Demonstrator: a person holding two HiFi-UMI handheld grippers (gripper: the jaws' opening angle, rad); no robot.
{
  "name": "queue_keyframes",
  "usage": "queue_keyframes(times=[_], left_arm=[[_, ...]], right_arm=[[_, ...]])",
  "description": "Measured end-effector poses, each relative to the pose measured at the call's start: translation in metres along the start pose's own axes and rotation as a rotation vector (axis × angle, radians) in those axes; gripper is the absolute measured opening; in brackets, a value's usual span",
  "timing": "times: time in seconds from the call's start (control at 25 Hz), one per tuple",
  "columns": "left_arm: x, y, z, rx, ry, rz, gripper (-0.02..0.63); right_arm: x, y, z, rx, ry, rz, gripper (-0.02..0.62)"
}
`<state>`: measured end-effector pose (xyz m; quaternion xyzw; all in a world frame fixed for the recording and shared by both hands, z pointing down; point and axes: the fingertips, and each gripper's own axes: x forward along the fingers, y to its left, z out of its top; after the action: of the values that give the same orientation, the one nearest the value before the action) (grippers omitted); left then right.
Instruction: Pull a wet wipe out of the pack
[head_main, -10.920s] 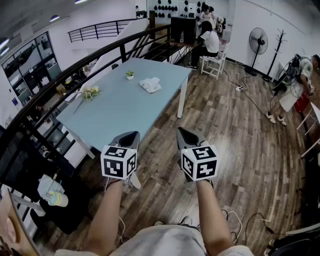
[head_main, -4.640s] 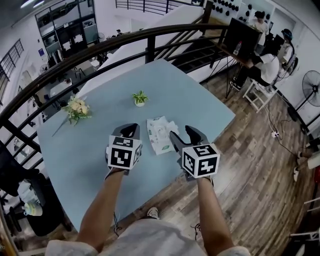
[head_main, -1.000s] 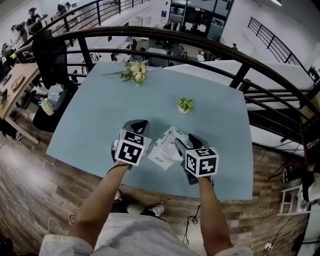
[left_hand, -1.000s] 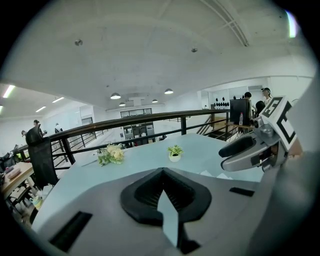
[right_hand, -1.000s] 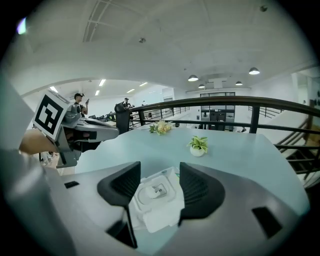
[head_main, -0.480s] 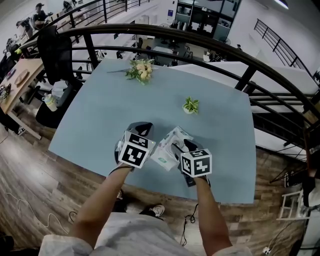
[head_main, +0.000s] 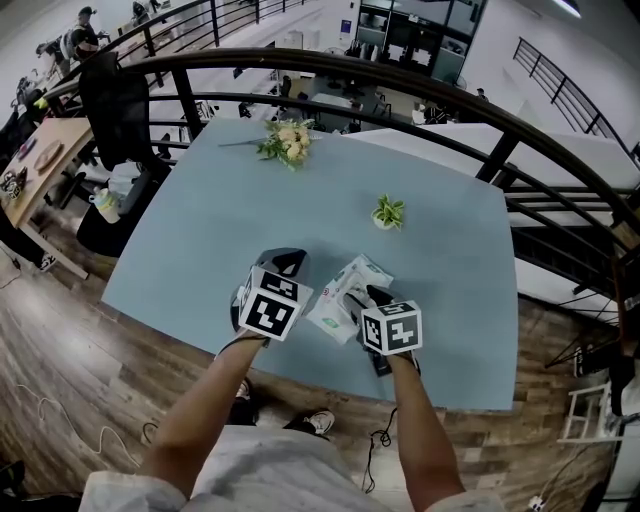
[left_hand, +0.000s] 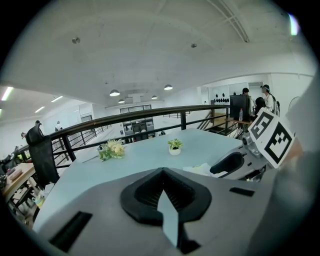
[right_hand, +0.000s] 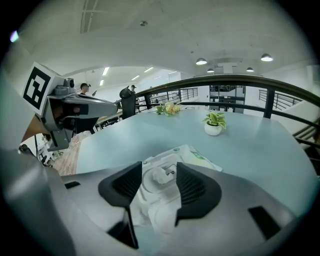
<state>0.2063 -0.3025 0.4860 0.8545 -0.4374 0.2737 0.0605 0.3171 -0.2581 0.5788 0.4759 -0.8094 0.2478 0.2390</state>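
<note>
1. Nearest, by the front edge of the table (head_main: 190, 240): right gripper (right_hand: 160, 169), jaws wide and closing, straddling a white tuft of wipe (right_hand: 158, 178) without pressing on it yet.
2. Under that tuft: the pack (head_main: 330, 305), flat on the table, lid flipped open, close to the front edge.
3. Just left of the pack: left gripper (head_main: 283, 263), jaws together at the tips, nothing between them, beside the pack rather than pinning it.
4. Likely trouble: with nothing holding the pack down, lifting the whole pack along with the wipe, or dragging it off the near edge.
5. Also possible: closing too deep and catching the lid or the film round the opening, or nipping several folded sheets and drawing out a clump.
6. Equally: closing too shallow on the tuft and slipping off, or tearing it.
7. Farther back, well apart: a small potted plant (head_main: 388, 212), then a bunch of flowers (head_main: 288, 142), neither at risk; beyond the table, a dark railing (head_main: 400, 85).
</note>
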Motion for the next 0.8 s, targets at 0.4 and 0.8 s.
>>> queue_keyframes(times=[0.4, 0.8], left_arm=[[0.0009, -0.0043, -0.0012, -0.004, 0.006, -0.011, -0.006], [-0.0018, -0.005, -0.0026, -0.032, -0.006, -0.015, -0.006]], right_arm=[[0.0032, -0.0015, -0.0065, 0.003, 0.024, -0.019, 0.158], [0.0016, -0.0005, -0.0112, -0.016, 0.032, -0.023, 0.03]])
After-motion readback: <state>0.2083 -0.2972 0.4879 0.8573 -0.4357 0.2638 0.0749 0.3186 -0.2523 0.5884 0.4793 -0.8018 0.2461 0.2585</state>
